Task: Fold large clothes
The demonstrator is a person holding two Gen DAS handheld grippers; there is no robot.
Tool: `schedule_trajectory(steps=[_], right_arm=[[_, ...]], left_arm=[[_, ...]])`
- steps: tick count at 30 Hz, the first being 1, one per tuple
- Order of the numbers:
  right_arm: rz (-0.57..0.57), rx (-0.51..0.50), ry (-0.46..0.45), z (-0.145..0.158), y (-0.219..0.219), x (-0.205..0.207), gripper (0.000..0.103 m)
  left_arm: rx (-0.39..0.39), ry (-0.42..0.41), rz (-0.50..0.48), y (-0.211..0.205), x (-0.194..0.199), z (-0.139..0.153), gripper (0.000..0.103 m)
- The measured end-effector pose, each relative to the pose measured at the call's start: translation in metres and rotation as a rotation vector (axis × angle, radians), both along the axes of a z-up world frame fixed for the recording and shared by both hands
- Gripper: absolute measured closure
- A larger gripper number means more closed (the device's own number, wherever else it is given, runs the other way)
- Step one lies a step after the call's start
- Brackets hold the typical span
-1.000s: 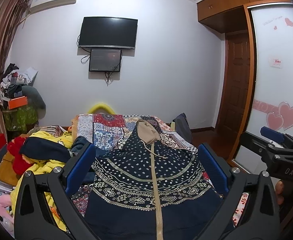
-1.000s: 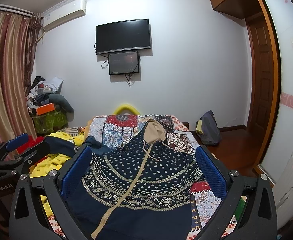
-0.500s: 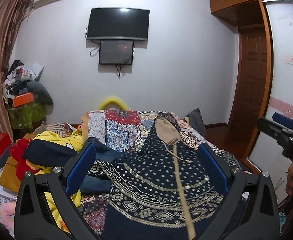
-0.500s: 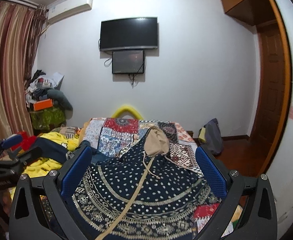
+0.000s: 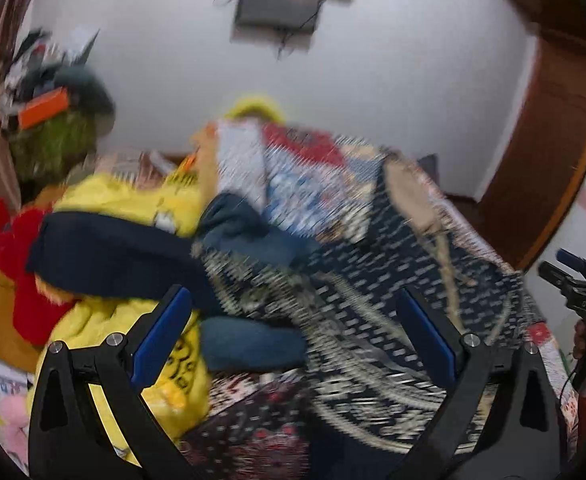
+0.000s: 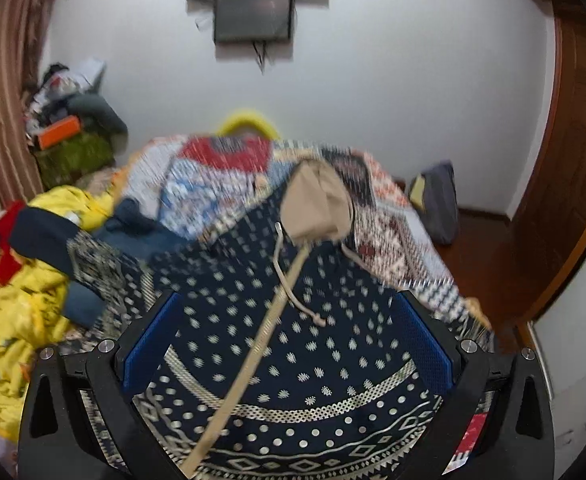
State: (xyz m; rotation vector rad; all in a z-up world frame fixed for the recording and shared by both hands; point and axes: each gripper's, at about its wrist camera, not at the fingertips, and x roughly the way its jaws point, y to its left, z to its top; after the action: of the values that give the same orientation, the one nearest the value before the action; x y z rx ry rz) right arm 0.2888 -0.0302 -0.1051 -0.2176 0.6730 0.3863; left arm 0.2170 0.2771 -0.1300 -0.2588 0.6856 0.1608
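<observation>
A navy hooded garment (image 6: 293, 344) with white dots, patterned bands, a tan hood (image 6: 317, 208) and a tan zip strip lies spread on the bed, hood toward the far wall. It also shows, blurred, in the left wrist view (image 5: 393, 304). My right gripper (image 6: 289, 344) is open and empty above the garment's chest. My left gripper (image 5: 293, 332) is open and empty above the garment's left side, near a dark blue sleeve (image 5: 249, 344). The right gripper also shows at the right edge of the left wrist view (image 5: 573, 280).
A patchwork bedcover (image 6: 221, 184) lies under the garment. A pile of yellow, red and navy clothes (image 5: 105, 240) sits at the bed's left. A cluttered stand (image 6: 73, 136) is by the curtain. A grey bag (image 6: 437, 200) leans on the far wall near a wooden door (image 6: 573, 160).
Both grippers have tipped downward and moved closer over the bed. The left view has swung toward the left clothes pile and is blurred by motion. Both grippers stay open.
</observation>
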Motion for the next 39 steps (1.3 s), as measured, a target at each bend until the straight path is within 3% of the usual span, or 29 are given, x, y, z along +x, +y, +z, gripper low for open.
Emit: schedule_trajectory(steps=[4,6,9,16,21,22,24,29,35,39], right_arm=[[-0.020,-0.037,0.064,-0.030,-0.001,0.022,0.000],[-0.022,-0.043,0.091,-0.041,0.000,0.031,0.000],[-0.025,-0.049,0.127,-0.055,0.001,0.039,0.000],[-0.016,-0.051,0.147,-0.066,0.004,0.044,0.000],[-0.007,-0.073,0.118,-0.065,0.008,0.040,0.000],[-0.004,-0.076,0.115,-0.065,0.009,0.040,0.000],[0.003,-0.085,0.107,-0.064,0.011,0.039,0.000],[0.018,-0.120,0.077,-0.057,0.011,0.030,0.000],[0.020,-0.125,0.040,-0.041,0.002,0.018,0.000],[0.016,-0.107,0.013,-0.027,-0.007,0.009,0.000]], left_arm=[[-0.100,0.108,0.052,0.042,0.018,-0.047,0.000],[-0.190,0.140,0.077,0.063,0.023,-0.070,0.002],[-0.323,0.146,0.100,0.088,0.029,-0.095,0.008],[-0.469,0.115,0.204,0.143,0.042,-0.125,0.024],[-0.598,0.128,0.300,0.174,0.053,-0.147,0.043],[-0.594,0.132,0.313,0.175,0.054,-0.147,0.046],[-0.523,0.160,0.351,0.174,0.057,-0.143,0.068],[-0.303,0.168,0.368,0.153,0.059,-0.110,0.092],[-0.016,0.107,0.312,0.103,0.070,-0.037,0.099],[0.036,0.021,0.177,0.056,0.080,0.012,0.100]])
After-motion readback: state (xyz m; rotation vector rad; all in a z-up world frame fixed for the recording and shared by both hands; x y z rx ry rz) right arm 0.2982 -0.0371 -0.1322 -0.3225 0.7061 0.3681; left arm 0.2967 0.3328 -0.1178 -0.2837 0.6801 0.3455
